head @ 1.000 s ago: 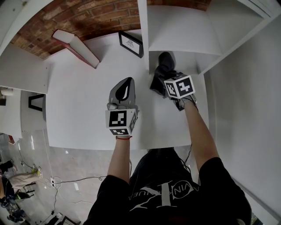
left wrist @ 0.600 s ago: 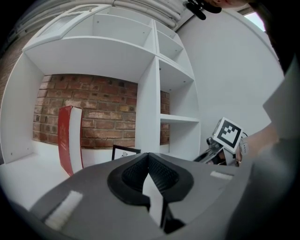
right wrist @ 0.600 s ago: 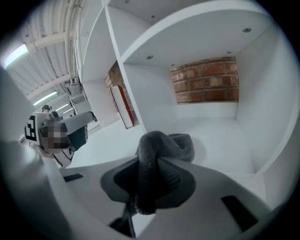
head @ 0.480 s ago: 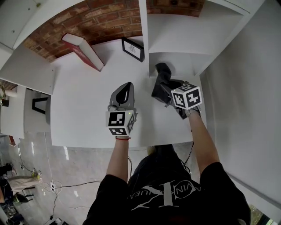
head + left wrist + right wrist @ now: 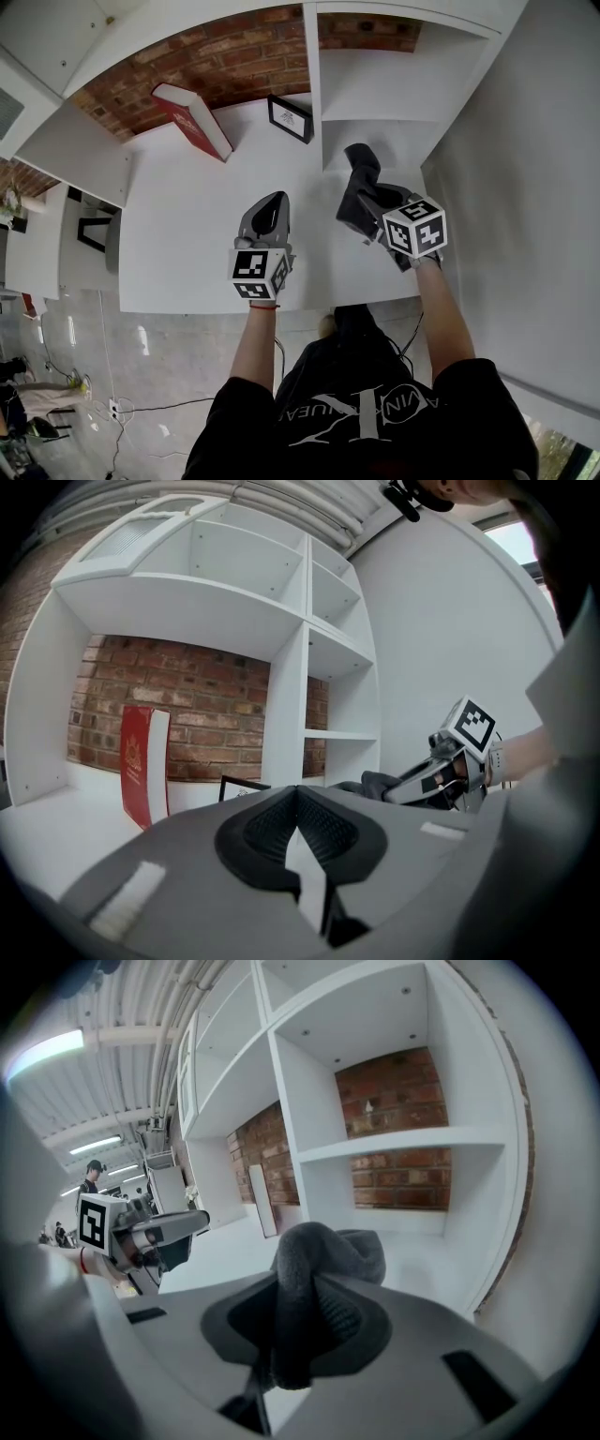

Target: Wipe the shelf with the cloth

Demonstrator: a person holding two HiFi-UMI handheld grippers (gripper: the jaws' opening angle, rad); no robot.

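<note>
Far left on the white desk (image 5: 178,244), a red book (image 5: 192,120) stands on end by the brick wall (image 5: 225,56). Next to it a small black picture frame (image 5: 291,118) leans near the post of the shelf (image 5: 394,89). Nothing touches either one.

Next comes the left gripper (image 5: 272,201). It is over the middle of the desk, well apart from book & frame. Its fingers (image 5: 267,832) are closed tip to tip w/ nothing in them. Its own view shows them meeting, w/ only white desk past them. It prob. has no job right now.

To the right is the right gripper (image 5: 370,204). Its fingers are pinched tight on the cloth (image 5: 359,178), a dark grey one bunched in a lump that sticks out past the tips. The cloth is in front of the low cubby (image 5: 398,150) on the right side of the shelf, near its opening. It looks to be up in the air, not pressed on any board.

How far along: the cloth is picked up & at the shelf, so that part is done. Whether any wiping is done can't be told. All boards are plain white, & no dust or wet streak shows either way. Prob. left to do: press the cloth on the cubby floor, rub side to side, then do the board above & maybe the taller cubbies higher up.
</note>
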